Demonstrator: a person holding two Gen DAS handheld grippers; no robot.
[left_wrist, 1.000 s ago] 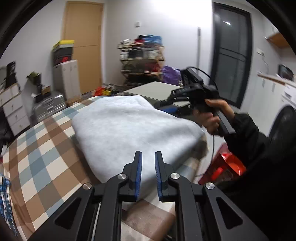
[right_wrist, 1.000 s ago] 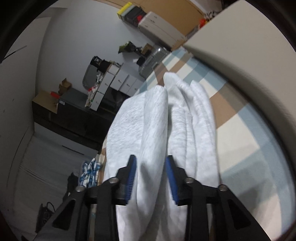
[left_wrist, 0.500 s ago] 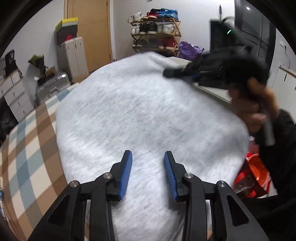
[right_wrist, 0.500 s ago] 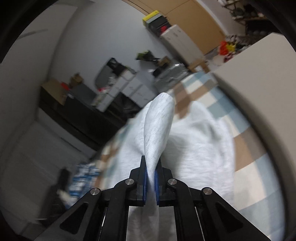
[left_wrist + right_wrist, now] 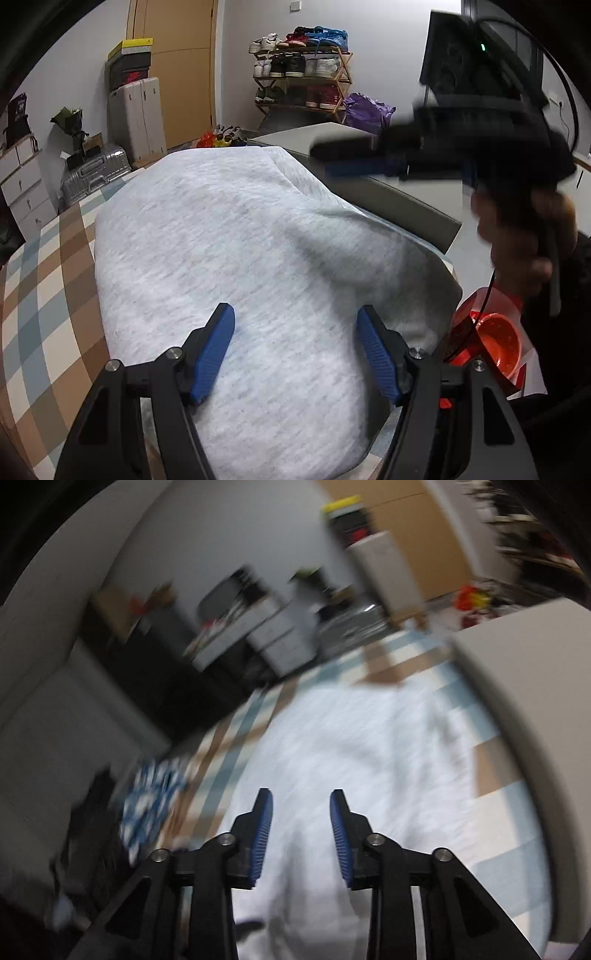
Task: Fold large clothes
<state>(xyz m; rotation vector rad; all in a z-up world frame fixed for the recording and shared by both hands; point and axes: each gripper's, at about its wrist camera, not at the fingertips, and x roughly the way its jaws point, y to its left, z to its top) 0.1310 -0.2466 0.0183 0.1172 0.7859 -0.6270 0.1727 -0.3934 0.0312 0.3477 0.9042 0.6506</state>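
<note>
Covering most of the work surface, a checked cloth (image 5: pixel 44 314) in brown, blue and cream is seen under the load; same cloth noted in right wrist view (image 5: pixel 498 812), blurred. A plain grey tabletop (image 5: pixel 332 136) adjoins at the far right side. Room bkgd: wooden door (image 5: pixel 177 55), shoe rack (image 5: pixel 301 74) w/ several prs, hard suitcases (image 5: pixel 135 114), white drawer unit (image 5: pixel 26 192). Red basin (image 5: pixel 495 339) is seen below the table edge, right.

Grey garment (image 5: pixel 240 277) is lying folded in a thick slab on the checked cloth, filling centre of left view; also seen as a pale mass (image 5: pixel 351 775) in right view.

Left gripper (image 5: pixel 295 343) is held over the garment's near part, jaws spread wide, nothing between pads; contact w/ fabric cannot be told. Right gripper (image 5: pixel 301 834) is above the garment, jaws apart, empty; it is also seen from the left camera (image 5: pixel 354 158), blurred, beyond the garment's far right corner.

Changes vs 0.5 s prior: fabric fold pinched by right gripper has been released; left jaws opened wider; garment now settled flatter.
</note>
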